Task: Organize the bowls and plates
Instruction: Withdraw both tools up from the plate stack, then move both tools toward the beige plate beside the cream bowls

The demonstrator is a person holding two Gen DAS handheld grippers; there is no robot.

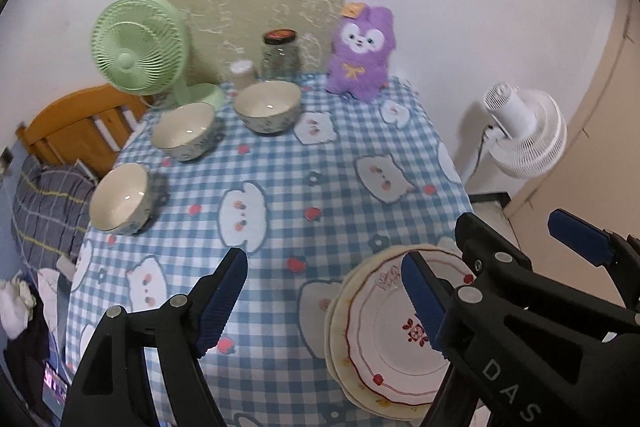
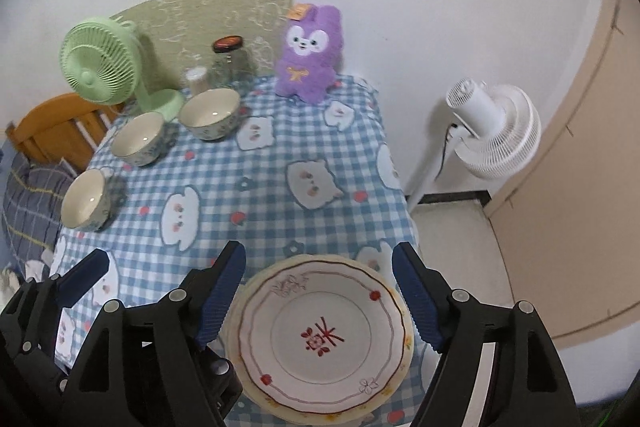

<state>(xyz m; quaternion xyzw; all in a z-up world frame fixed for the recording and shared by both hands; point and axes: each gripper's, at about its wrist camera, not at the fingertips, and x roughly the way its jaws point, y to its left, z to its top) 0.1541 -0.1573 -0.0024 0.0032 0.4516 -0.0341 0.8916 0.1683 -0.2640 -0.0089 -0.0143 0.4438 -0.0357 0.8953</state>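
Stacked plates (image 2: 320, 339) nearest, three bowls (image 2: 208, 113), green fan (image 2: 100, 67) behind

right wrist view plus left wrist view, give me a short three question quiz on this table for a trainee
1. How many cream ceramic bowls with blue floral outsides stand on the blue checked tablecloth?
2. True or false: the red-patterned white plate lies directly on the cloth, with nothing under it.
3. Which item stands nearest the purple plush toy? A) glass jar with a dark lid B) green desk fan C) nearest bowl

Key
1. Three: far, middle, near, in a row along the left side.
2. False: it tops a stack, with a yellow-trimmed plate beneath. Both the left gripper and the right gripper are open, holding nothing.
3. A
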